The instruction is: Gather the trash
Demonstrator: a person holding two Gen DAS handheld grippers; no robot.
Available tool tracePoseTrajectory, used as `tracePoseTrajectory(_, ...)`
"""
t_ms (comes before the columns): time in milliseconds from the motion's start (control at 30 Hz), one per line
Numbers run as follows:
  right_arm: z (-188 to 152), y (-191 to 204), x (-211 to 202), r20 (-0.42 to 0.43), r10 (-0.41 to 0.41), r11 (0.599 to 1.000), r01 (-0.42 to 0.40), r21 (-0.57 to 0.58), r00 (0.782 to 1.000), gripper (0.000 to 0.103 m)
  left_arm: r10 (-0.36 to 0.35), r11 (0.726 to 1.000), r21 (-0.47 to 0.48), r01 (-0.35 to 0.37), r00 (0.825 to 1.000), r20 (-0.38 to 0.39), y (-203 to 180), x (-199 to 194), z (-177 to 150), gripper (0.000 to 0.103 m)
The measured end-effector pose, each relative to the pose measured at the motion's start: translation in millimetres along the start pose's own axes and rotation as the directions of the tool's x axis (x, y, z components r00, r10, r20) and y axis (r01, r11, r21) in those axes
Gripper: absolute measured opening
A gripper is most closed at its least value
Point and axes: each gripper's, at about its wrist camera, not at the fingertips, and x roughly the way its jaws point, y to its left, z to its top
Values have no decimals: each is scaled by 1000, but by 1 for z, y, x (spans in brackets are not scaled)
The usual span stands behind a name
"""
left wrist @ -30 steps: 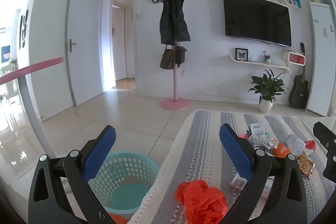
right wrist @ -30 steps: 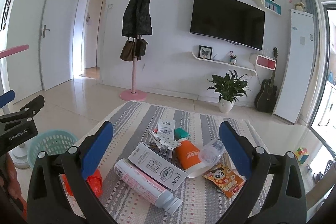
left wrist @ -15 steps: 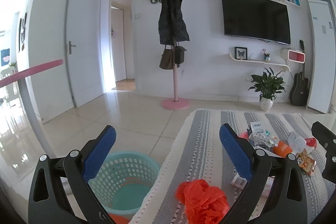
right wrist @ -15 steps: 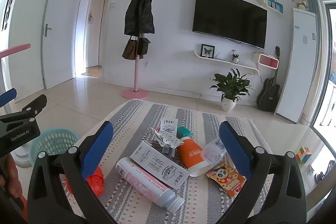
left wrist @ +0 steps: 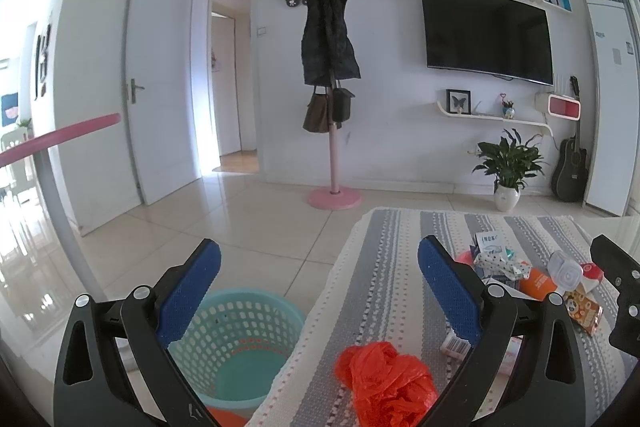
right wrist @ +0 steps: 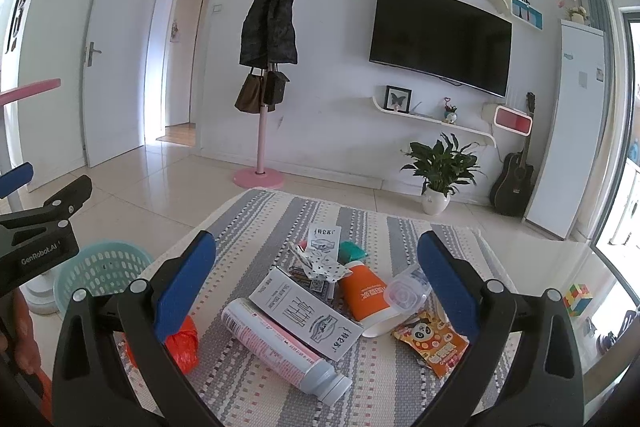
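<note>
A crumpled red plastic bag (left wrist: 386, 383) lies on the striped table (left wrist: 384, 267) near its left edge, below my open, empty left gripper (left wrist: 320, 291). A teal basket (left wrist: 240, 343) stands on the floor left of the table. My right gripper (right wrist: 316, 287) is open and empty above a trash pile: a pink-and-white bottle (right wrist: 280, 347), a white carton (right wrist: 306, 315), an orange pouch (right wrist: 366, 293), a clear plastic cup (right wrist: 404, 293), a panda snack packet (right wrist: 430, 343) and crumpled wrappers (right wrist: 320, 263). The red bag (right wrist: 182, 343) shows beside the right gripper's left finger.
A pink coat stand (left wrist: 332, 131) with a black coat stands on the tiled floor beyond the table. A potted plant (right wrist: 440, 167) and a guitar (right wrist: 514, 183) are by the far wall. A pink-topped rail (left wrist: 56, 139) is at the left.
Both views have shifted slightly; the grippers drifted a little and both stay open and empty. The trash has not moved.
</note>
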Motion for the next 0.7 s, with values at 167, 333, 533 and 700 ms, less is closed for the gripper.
tracePoseTrajectory(167, 0, 0, 0, 0, 1, 1000, -1, -1, 1000, 96, 0, 1000, -1, 0, 1000, -3, -1, 0, -1, 96)
tracePoseTrajectory(333, 0, 0, 0, 1, 0, 1000, 0, -3, 1000, 96, 0, 1000, 1, 0, 1000, -2, -1, 1, 0, 96)
tracePoseTrajectory(533, 0, 0, 0, 0, 1, 1000, -1, -3, 1000, 96, 2, 1000, -2, -2, 1000, 0, 0, 1, -1, 96)
tracePoseTrajectory(700, 0, 1, 0, -2, 3, 1000, -3, 0, 1000, 96, 4, 1000, -2, -4, 1000, 3, 1, 1, -1, 96)
